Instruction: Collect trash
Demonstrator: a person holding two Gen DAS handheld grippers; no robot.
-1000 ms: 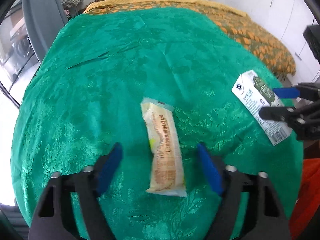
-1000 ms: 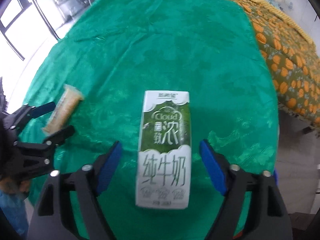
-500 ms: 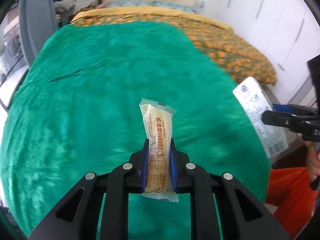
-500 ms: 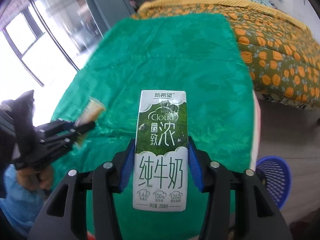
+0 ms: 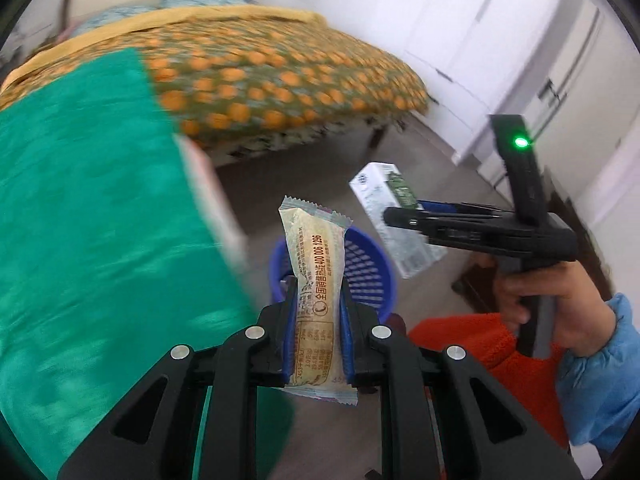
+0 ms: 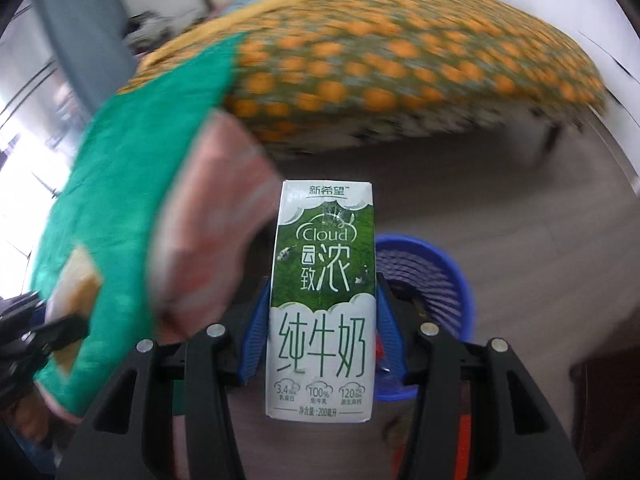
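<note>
The left gripper (image 5: 317, 308) is matt black plastic with bright metal pivot pins and blue pads; it is clamped on a snack wrapper (image 5: 316, 276) of thin, glossy crinkled film with crimped ends. The right gripper (image 6: 322, 316), of the same build, is closed on a milk carton (image 6: 322, 296) of smooth coated paperboard. The basket (image 6: 436, 276) is blue slotted plastic. The green bedspread (image 5: 88, 208) is patterned cloth with a slight sheen.
</note>
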